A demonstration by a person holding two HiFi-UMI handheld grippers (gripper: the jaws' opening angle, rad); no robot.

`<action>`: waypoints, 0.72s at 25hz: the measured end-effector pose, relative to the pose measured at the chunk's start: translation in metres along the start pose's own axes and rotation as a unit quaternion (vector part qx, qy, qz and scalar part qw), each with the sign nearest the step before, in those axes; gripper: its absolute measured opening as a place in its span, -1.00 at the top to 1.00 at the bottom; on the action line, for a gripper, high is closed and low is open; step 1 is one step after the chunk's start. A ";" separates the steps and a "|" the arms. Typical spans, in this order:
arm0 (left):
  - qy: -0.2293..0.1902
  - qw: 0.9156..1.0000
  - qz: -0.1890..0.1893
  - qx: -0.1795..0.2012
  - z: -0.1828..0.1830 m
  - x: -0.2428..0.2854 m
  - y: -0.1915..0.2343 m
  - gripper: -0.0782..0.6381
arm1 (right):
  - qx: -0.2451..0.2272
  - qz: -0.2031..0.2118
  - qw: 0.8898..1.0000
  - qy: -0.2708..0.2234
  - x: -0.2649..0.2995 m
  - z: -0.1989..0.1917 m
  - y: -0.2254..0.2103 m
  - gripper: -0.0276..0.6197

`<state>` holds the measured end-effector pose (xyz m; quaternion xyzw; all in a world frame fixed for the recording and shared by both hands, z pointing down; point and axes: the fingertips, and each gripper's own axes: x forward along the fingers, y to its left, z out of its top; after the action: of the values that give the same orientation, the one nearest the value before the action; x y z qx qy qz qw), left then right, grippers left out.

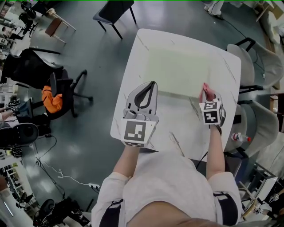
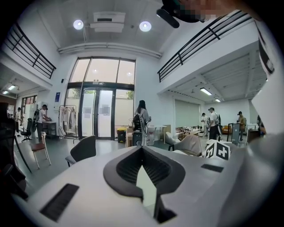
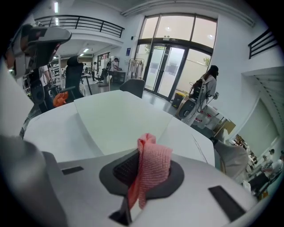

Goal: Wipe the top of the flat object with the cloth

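Note:
A pale green flat board (image 1: 177,71) lies on the far half of the white table (image 1: 133,119). My right gripper (image 1: 207,95) is shut on a pink knitted cloth (image 1: 207,92) at the board's near right edge. In the right gripper view the cloth (image 3: 151,166) stands up between the jaws of that gripper (image 3: 142,177), and the board (image 3: 115,119) stretches ahead. My left gripper (image 1: 152,85) hovers at the board's near left edge, jaws together and nothing in them. The left gripper view looks level across the room over the shut left gripper (image 2: 142,153).
White chairs (image 1: 255,62) stand along the table's right side and a black chair (image 1: 115,11) at its far end. A black office chair (image 1: 62,88) with an orange item (image 1: 52,99) sits on the floor at left. People stand far off (image 2: 141,116).

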<state>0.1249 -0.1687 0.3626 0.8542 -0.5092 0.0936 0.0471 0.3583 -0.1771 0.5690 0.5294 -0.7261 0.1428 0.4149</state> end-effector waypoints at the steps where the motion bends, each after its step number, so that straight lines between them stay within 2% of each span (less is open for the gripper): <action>1: -0.002 1.000 -0.002 -0.001 0.001 -0.002 0.002 0.74 | -0.001 -0.004 1.000 0.005 0.000 0.002 0.002 0.82; 5: -0.018 1.000 -0.003 -0.005 0.005 -0.012 0.016 0.74 | -0.012 -0.010 1.000 0.010 0.001 0.014 0.019 0.82; 18: -0.007 1.000 -0.007 -0.001 -0.007 -0.063 0.092 0.74 | -0.008 -0.006 1.000 0.000 0.018 0.074 0.115 0.82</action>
<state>0.0140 -0.1571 0.3552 0.8586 -0.5034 0.0864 0.0449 0.2215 -0.1904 0.5637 0.5302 -0.7243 0.1345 0.4198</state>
